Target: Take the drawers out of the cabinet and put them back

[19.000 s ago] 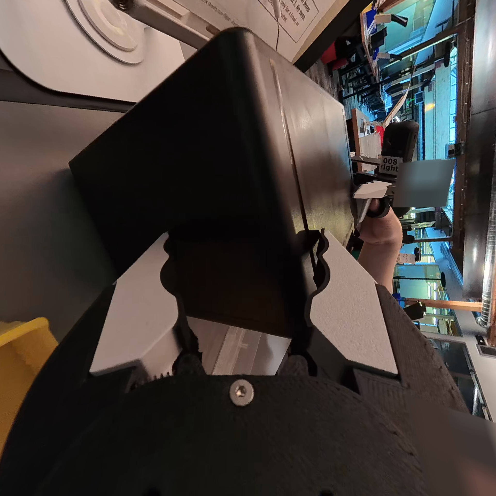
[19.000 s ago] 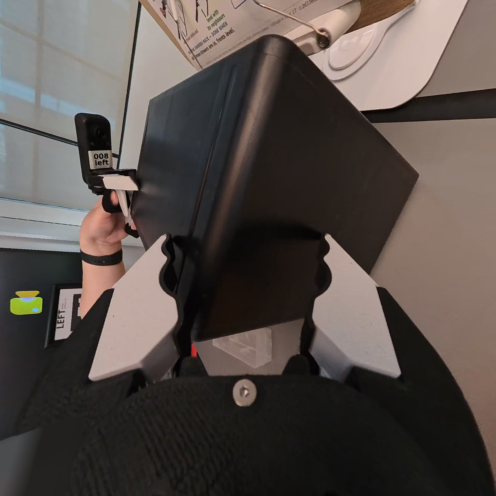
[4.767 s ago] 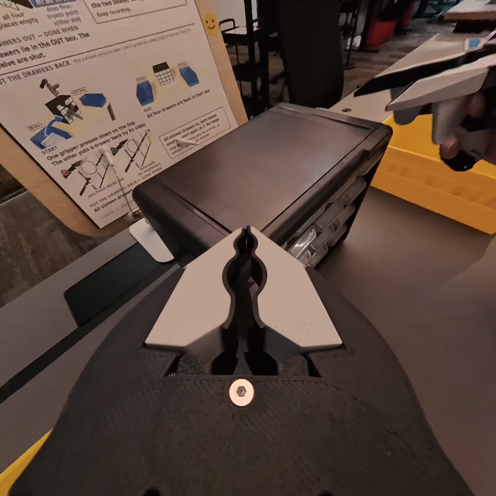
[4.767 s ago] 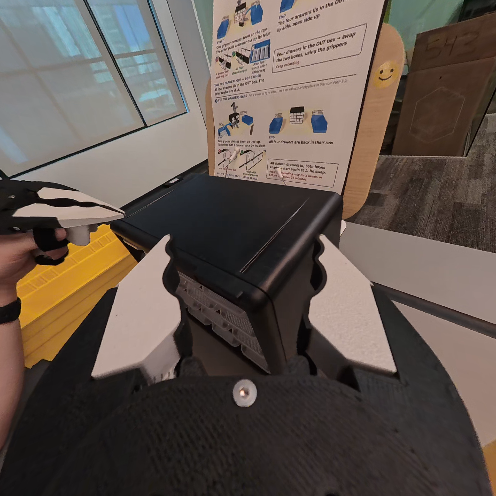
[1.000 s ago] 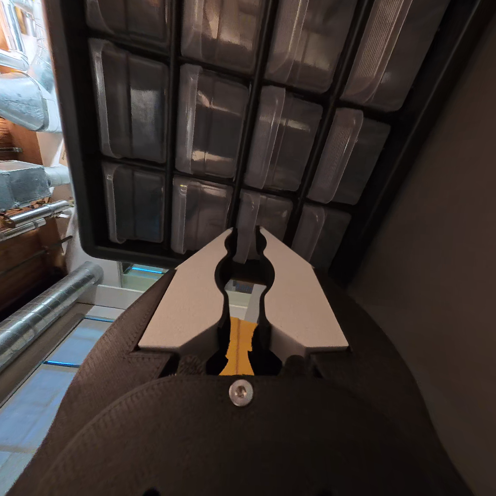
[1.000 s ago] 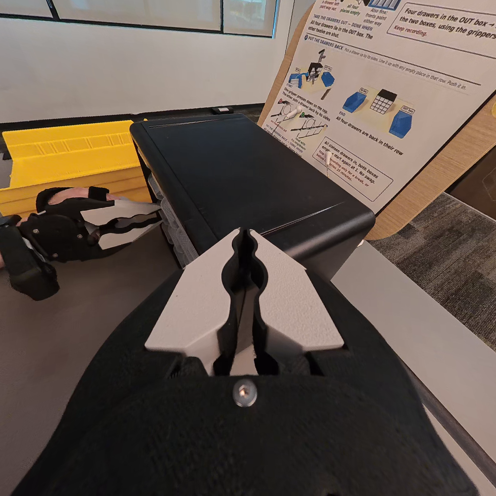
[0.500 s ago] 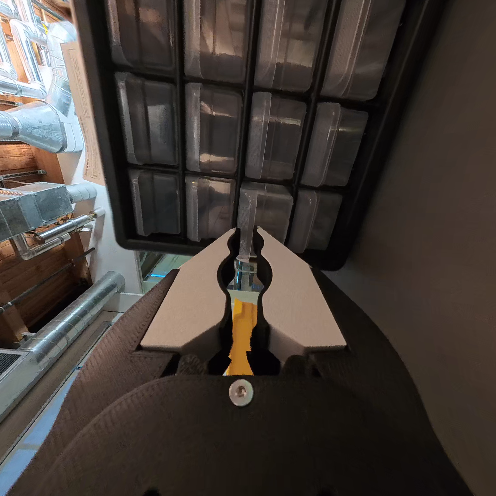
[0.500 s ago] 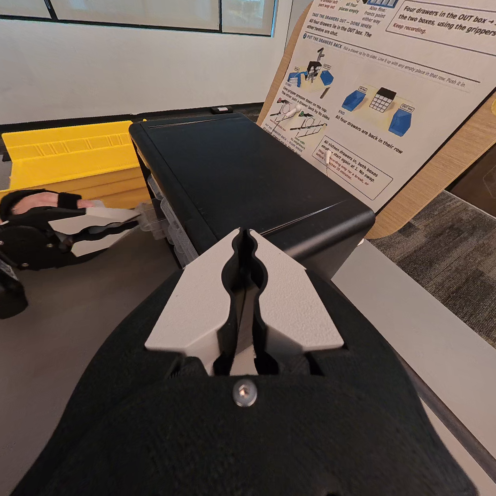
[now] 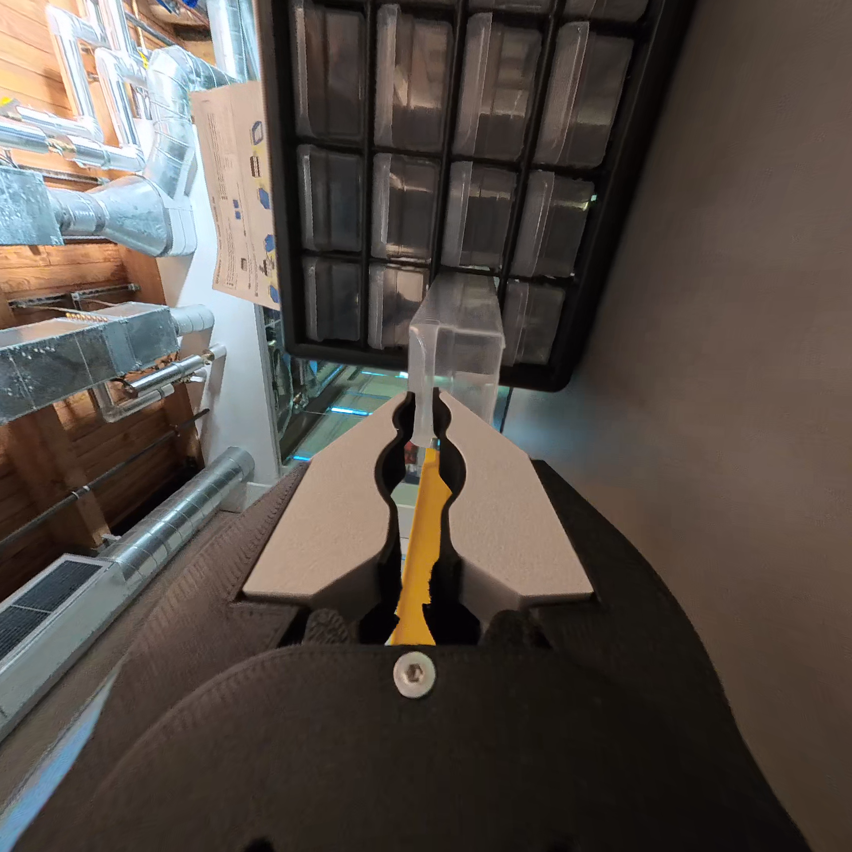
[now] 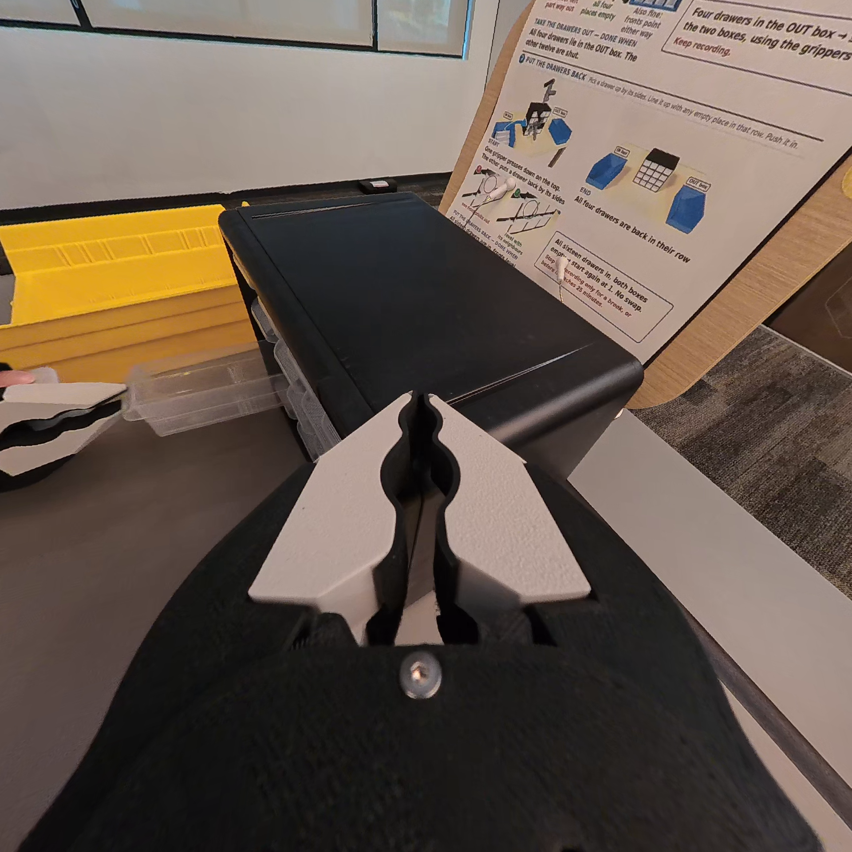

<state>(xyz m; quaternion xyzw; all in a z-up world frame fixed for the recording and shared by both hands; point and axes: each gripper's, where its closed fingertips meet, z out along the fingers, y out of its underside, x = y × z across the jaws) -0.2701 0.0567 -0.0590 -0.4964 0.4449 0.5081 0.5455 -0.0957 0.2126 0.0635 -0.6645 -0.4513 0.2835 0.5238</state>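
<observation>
The black cabinet (image 9: 279, 184) holds a grid of clear drawers (image 9: 405, 203). My left gripper (image 9: 423, 396), rolled on its side, is shut on the front tab of one clear drawer (image 9: 461, 341) in the cabinet's top row, which sticks well out of its slot. The right wrist view shows this drawer (image 10: 207, 385) hanging out of the cabinet's front above the table, with the left gripper (image 10: 117, 400) at its end. My right gripper (image 10: 420, 396) is shut and empty, its tips at the near edge of the cabinet's top (image 10: 415, 286).
A yellow bin (image 10: 115, 276) stands on the grey table (image 10: 138, 507) to the left of the cabinet, behind the pulled drawer. An instruction board (image 10: 668, 138) leans behind the cabinet on the right. The table's right edge runs close to the cabinet. Spacing between my two grippers at the tips: around 25 cm.
My left gripper has drawn back from the cabinet, pulling the clear drawer much farther out of its slot. My right gripper has stayed shut at the cabinet's top.
</observation>
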